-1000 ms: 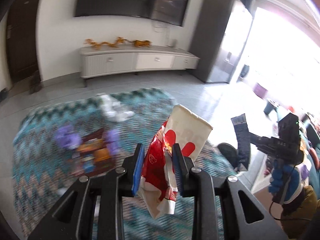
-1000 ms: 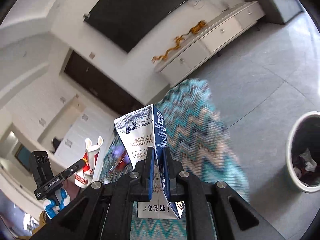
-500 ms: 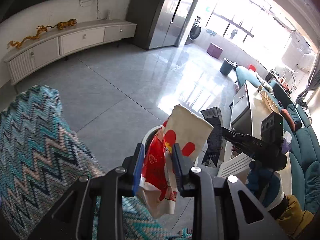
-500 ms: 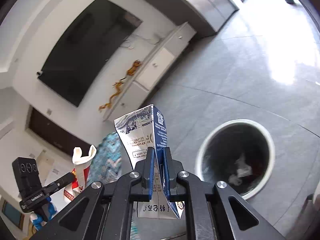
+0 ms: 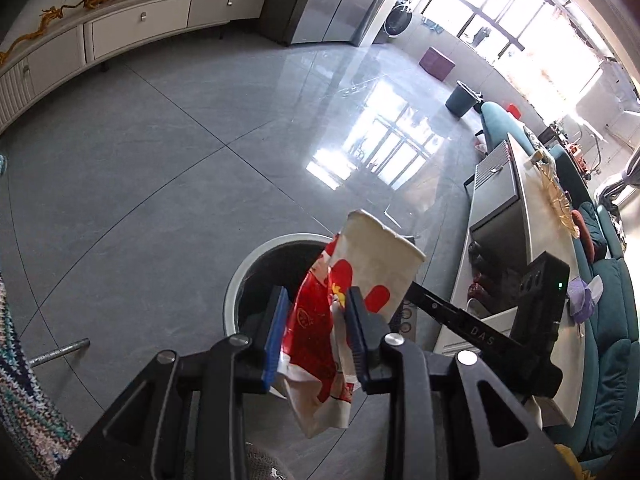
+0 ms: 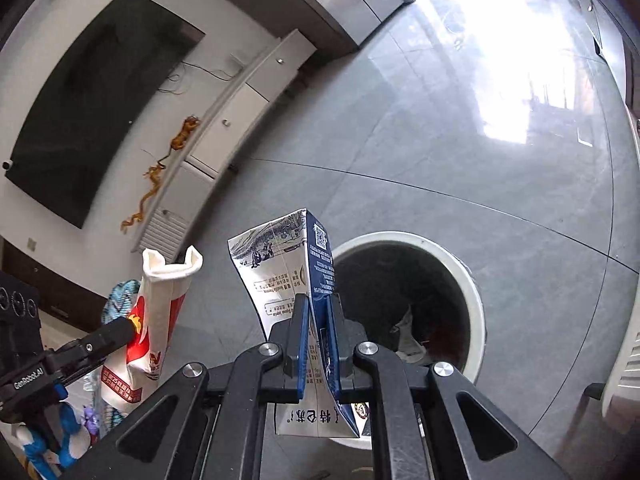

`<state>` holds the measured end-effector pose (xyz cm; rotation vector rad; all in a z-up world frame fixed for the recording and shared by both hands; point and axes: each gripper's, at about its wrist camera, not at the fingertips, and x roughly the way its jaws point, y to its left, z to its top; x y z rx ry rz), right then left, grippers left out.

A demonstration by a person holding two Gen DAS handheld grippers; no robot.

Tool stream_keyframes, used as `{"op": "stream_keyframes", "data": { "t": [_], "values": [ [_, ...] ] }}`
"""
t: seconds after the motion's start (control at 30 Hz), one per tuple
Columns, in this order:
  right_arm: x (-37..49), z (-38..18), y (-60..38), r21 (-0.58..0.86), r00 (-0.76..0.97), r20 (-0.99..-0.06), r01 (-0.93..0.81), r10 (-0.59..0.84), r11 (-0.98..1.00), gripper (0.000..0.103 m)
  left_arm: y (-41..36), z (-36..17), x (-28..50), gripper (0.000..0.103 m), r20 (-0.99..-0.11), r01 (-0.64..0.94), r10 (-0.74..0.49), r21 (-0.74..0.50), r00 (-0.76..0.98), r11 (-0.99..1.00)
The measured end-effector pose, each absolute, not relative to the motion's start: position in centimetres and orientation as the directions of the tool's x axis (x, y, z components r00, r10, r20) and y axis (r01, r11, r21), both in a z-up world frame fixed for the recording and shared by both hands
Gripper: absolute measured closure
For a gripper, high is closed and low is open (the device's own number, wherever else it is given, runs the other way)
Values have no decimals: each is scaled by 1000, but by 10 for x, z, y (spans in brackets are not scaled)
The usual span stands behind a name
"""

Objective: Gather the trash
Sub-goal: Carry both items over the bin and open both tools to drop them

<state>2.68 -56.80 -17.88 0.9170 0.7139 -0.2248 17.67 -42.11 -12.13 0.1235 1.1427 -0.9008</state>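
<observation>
The left gripper (image 5: pixel 316 320) is clamped on a crumpled red-and-white paper bag (image 5: pixel 352 304). The bag stands between the two pads, its open white mouth extending beyond the fingertips and its lower end hanging below the pads. The left pad shows a blue face against the bag.

The right gripper (image 6: pixel 318 332) is clamped on a flattened blue-and-white carton (image 6: pixel 288 272). The jaws are nearly together, with only the thin carton between them. The carton's peaked top projects well past the fingertips; its printed bottom edge hangs below the pads.

In the left wrist view, the white-rimmed trash bin (image 5: pixel 244 276) sits on the floor directly beyond the bag, with its dark opening partly hidden by the bag and fingers. In the right wrist view, the same bin lies just right of the carton and beyond it; its opening shows crumpled scraps inside. The bag in the left gripper appears at the left of that view, apart from the carton.

The grey tile floor (image 5: pixel 160 168) far and left of the bin is open. A zigzag rug (image 5: pixel 24 400) borders the near left. A low table (image 5: pixel 532 240) stands close to the bin on the right, with a teal sofa (image 5: pixel 612 360) beyond it. A white cabinet (image 5: pixel 140 28) runs along the far wall.
</observation>
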Motion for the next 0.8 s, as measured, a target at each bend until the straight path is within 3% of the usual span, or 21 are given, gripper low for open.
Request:
{"op": "stream_keyframes", "data": {
  "t": [0.23,0.27,0.3,0.37,0.47,0.8],
  "values": [
    [32,-197,-568,583,699,-710,514,86,629,90,-433,-143,185,69,-825,648,-558,-378,88,661],
    [32,-199,-568,577,695,-715,519,82,631,90,-431,-143,187,65,-822,640,-564,-391,81,661],
    [31,-199,-568,576,694,-716,520,82,630,90,-428,-142,187,52,-818,632,-569,-400,80,664],
    [29,-197,-567,571,692,-718,525,74,631,87,-422,-135,189,44,-804,625,-587,-411,95,663],
    [24,-187,-563,566,700,-711,519,61,641,80,-410,-119,187,44,-789,623,-605,-421,108,660],
    [5,-140,-540,545,735,-678,483,21,686,68,-344,-53,163,44,-740,658,-633,-363,226,660]
  ]
}}
